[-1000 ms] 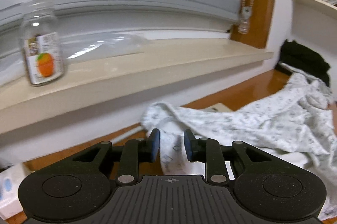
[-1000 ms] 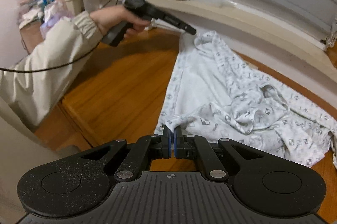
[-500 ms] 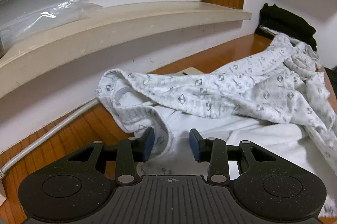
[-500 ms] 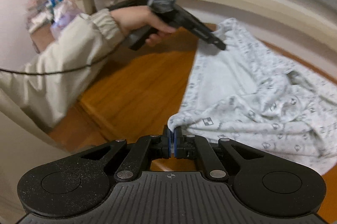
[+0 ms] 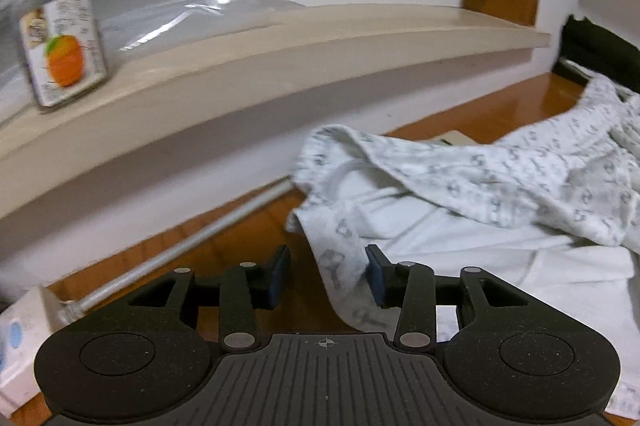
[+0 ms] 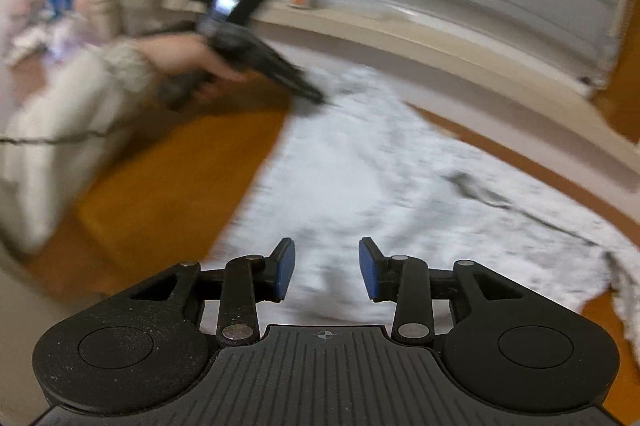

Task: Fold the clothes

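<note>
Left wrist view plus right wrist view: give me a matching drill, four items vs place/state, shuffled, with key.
Items
1. left gripper
2. glass jar
3. patterned garment
4. right gripper

Place or state
A. stands on the window sill
B. jaws open, a cloth edge hanging between the fingers
C. jaws open, poised above the cloth with nothing between them
D. lies rumpled on the wooden table

Pairs: 1-B, 2-A, 3-D, 4-C

Garment on table; jar on sill behind.
</note>
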Tool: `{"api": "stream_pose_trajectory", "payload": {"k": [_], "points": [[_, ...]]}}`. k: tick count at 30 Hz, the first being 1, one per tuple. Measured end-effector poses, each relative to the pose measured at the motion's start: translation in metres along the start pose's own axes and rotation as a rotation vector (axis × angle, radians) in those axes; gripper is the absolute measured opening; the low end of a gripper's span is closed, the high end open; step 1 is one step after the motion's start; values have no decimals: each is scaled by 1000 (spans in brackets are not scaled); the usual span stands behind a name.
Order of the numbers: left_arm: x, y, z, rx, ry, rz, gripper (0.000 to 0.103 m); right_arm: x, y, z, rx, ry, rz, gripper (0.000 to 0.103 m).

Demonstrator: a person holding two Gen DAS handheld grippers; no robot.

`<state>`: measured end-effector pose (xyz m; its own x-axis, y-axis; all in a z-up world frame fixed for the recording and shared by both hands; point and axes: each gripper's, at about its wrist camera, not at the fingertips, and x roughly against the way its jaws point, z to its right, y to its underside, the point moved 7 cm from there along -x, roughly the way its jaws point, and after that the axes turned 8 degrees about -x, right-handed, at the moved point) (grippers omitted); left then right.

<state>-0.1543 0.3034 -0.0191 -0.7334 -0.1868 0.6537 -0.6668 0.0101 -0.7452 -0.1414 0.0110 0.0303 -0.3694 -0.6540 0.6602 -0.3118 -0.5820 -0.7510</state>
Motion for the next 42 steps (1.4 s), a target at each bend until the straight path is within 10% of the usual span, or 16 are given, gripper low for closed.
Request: {"api": "stream_pose_trajectory", "payload": {"k": [7,11,14,25,26,34,42], "points": [[31,-16,-16,41,-95,130,43,-45,25,43,-38,48,12,38],[41,-28,-9,142,73,229,35,-48,30,47,-53,35,64,39],[19,-30,7,220,239,188,35,-48,33,51,-80,23,90,39],[-45,-42,44,287,296,50,41,-48,35,55,-130,-21,167,41],[-44,-42,46,277,302,63,7,-48,35,54,-129,-20,168,41],[39,-72,3,240,155,300,4,-41,37,44,-97,-49,127,41],[37,-49,-27,216,30,171,22,-36,32,20,-89,-142,119,41]]}}
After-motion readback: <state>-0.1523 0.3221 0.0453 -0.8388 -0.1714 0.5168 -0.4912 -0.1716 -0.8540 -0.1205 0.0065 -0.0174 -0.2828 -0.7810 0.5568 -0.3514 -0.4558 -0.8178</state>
